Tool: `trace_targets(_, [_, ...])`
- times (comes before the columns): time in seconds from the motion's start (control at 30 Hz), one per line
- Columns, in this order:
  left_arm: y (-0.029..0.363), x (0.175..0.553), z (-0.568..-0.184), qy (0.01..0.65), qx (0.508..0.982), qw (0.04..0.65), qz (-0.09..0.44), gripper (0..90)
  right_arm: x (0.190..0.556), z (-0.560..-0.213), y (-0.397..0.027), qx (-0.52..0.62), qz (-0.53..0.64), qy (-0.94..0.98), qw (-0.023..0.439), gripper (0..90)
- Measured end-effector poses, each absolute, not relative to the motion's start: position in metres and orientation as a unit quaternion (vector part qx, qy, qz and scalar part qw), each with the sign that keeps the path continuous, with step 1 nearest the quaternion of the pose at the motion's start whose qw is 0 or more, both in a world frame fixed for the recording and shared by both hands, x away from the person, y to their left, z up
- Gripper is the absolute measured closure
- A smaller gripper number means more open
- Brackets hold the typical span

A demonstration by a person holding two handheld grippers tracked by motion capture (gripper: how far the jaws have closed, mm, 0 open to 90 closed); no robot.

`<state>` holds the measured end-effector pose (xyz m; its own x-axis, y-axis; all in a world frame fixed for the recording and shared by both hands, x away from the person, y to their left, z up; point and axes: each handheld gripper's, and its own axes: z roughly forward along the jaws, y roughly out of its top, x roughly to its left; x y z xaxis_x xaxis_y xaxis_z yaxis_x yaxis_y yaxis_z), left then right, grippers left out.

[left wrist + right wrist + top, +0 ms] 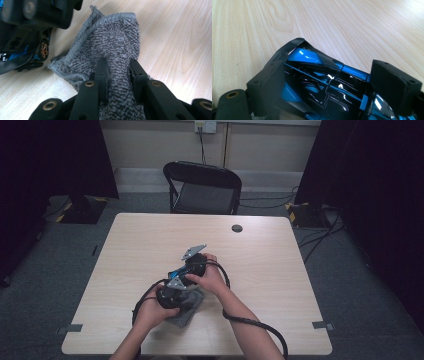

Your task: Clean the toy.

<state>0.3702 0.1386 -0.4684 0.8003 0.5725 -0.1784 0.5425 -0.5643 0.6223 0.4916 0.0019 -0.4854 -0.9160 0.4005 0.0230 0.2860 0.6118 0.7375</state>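
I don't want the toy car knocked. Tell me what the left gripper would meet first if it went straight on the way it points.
Probably nothing but wooden table: past the grey cloth that the left gripper pinches, the way looks free. The toy car sits off to one side.

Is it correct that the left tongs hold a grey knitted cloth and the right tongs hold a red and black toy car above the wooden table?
Not quite: the toy car is blue and black, not red and black. The right gripper view shows the glossy blue and black toy car between the right tongs above the light wooden table. The left tongs do hold the grey knitted cloth.
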Motion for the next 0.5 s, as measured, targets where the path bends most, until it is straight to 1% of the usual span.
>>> trace_targets(0.13, [0.148, 0.37, -0.457, 0.319, 0.876, 0.36, 0.025, 73.2, 0.492, -0.485, 0.002, 0.191, 0.395, 0.896, 0.071, 12.9])
trace_targets(0.5, [0.177, 0.373, -0.438, 0.333, 0.865, 0.373, 0.033, 73.1, 0.492, -0.485, 0.002, 0.191, 0.397, 0.895, 0.072, 12.9])
